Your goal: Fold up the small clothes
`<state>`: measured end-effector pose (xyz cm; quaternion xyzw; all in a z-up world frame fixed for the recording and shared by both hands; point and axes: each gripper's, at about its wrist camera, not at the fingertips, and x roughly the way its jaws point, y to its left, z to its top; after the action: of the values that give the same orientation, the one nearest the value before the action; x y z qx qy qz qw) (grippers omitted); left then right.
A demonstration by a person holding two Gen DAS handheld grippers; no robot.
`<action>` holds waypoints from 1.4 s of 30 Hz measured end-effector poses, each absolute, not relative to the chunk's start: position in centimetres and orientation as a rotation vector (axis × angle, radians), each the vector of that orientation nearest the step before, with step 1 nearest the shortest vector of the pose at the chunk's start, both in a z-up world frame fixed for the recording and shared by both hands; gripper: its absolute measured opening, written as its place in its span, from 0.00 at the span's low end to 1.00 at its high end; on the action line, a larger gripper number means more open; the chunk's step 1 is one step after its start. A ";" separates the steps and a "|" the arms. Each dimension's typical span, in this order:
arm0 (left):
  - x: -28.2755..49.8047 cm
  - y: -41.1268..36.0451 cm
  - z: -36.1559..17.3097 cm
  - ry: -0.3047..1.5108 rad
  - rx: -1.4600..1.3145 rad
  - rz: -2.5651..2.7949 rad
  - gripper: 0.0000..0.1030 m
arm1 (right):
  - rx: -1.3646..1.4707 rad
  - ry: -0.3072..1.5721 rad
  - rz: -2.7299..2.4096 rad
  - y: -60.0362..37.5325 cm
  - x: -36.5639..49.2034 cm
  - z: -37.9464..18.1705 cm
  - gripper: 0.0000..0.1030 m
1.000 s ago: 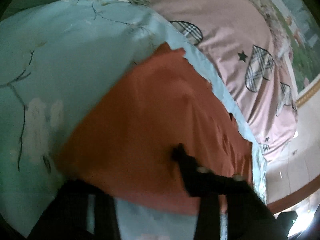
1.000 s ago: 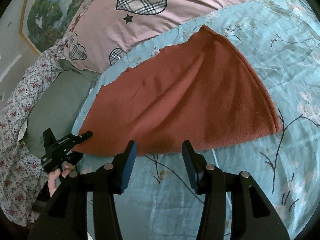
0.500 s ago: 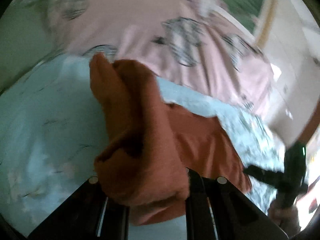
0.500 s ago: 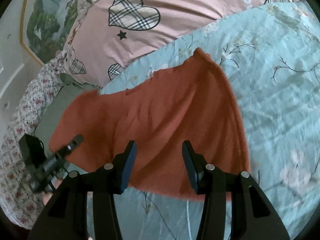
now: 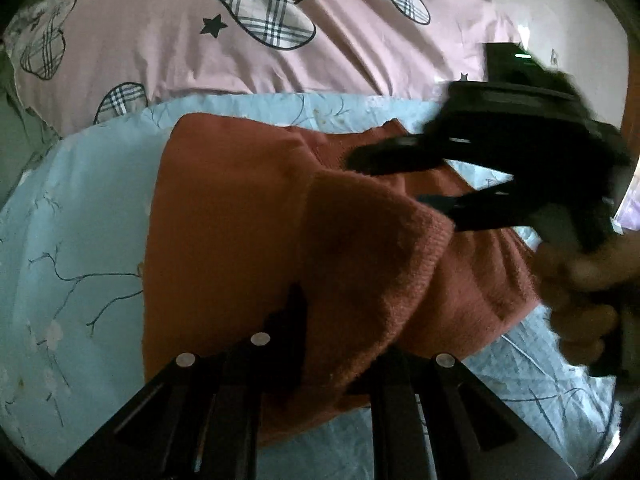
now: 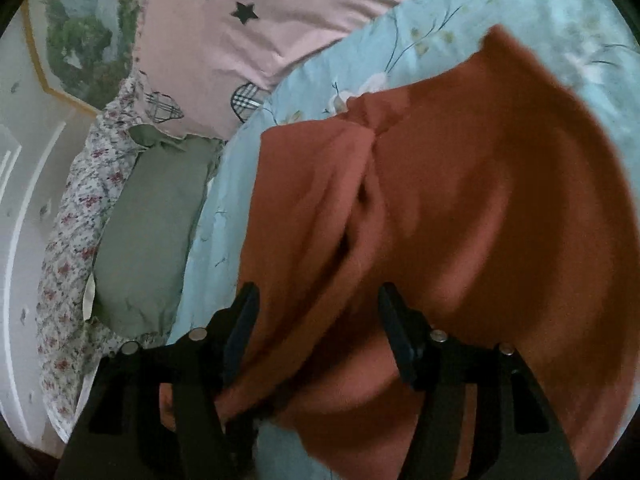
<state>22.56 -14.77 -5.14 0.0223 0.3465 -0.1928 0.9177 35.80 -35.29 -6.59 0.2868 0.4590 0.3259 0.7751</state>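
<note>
Rust-red knitted garment (image 5: 240,240) lies on a light blue bedspread (image 5: 80,220) printed with branches and blossoms. Part of it is doubled over itself: a folded flap with a ribbed hem (image 5: 424,264) sits on top of the lower layer.

Left gripper (image 5: 340,340), seen from its own camera: cloth is bunched between its two fingers, left finger tip (image 5: 294,320) showing dark against the fabric, the right finger mostly covered by the flap. Jaws look clamped on the garment.

Right gripper (image 6: 316,320), in its own view: fingers spread wide apart, released, with the red cloth lying between and under them, not pinched. In the left wrist view the same right gripper (image 5: 404,176) is blurred, at the right side above the garment, fingers apart, one above and one below the flap's far corner. The hand (image 5: 580,288) holding it is at the right edge, blurred.

Right wrist view: garment (image 6: 460,220) fills most of the frame, a deep crease running down its middle, its top corner pointing to the upper right.

Behind the bedspread is a pink pillow (image 5: 280,48) with plaid hearts and black stars. At left in the right wrist view are a green cushion (image 6: 148,232), a floral sheet (image 6: 68,240) and a framed landscape picture (image 6: 80,40) on the wall.
</note>
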 end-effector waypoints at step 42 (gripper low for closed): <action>20.8 -23.8 -4.0 0.775 0.083 -0.668 0.46 | 0.389 0.860 0.405 -46.6 34.3 -5.1 0.37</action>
<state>20.82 -23.82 -4.03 0.0399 0.3707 -0.3195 0.8712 34.29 -46.56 -5.07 0.1861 0.4114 0.1937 0.8710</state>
